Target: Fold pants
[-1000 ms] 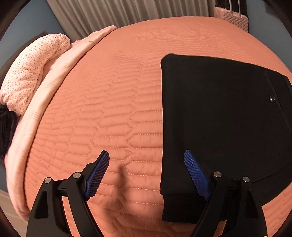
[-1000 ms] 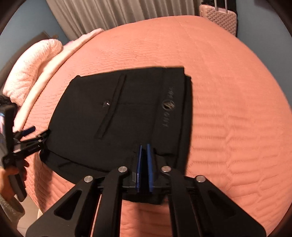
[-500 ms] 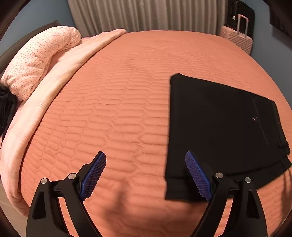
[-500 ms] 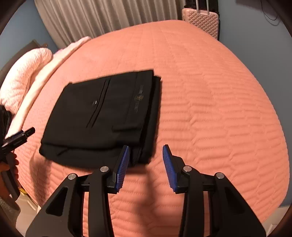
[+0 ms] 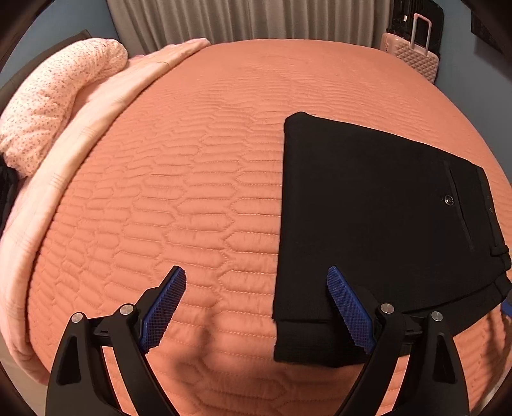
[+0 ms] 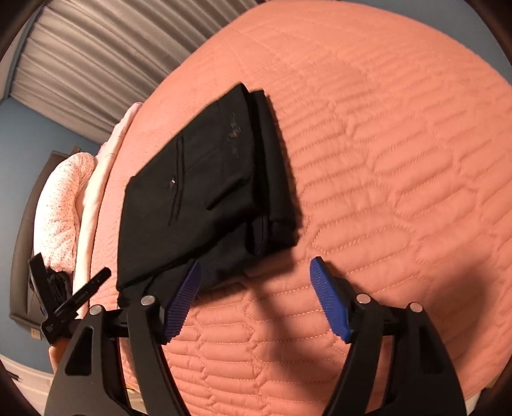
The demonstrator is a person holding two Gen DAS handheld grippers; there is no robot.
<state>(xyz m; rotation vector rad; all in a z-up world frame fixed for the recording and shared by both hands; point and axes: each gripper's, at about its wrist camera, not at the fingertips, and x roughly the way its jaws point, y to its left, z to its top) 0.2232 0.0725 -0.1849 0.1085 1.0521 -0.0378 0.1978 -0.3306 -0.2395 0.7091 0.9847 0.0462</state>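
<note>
Black pants (image 5: 377,217) lie folded into a compact rectangle on the orange quilted bed (image 5: 192,192), back pocket and button facing up. My left gripper (image 5: 256,284) is open and empty above the bed, its right finger over the pants' near left corner. In the right wrist view the folded pants (image 6: 204,192) lie at left centre with a logo on the waistband. My right gripper (image 6: 256,272) is open and empty, held above the quilt (image 6: 384,160) just off the pants' near edge. The left gripper's black body (image 6: 67,307) shows at the far left.
A floral pillow (image 5: 54,105) and a pale pink blanket (image 5: 96,128) lie along the bed's left side. A pink suitcase (image 5: 412,54) stands by the grey curtain (image 5: 256,19) at the far right. The bed's near edge drops off below the grippers.
My right gripper opened, let go of the pants' edge and pulled back, tilting. My left gripper stayed open and lifted back a little. The pants lie still.
</note>
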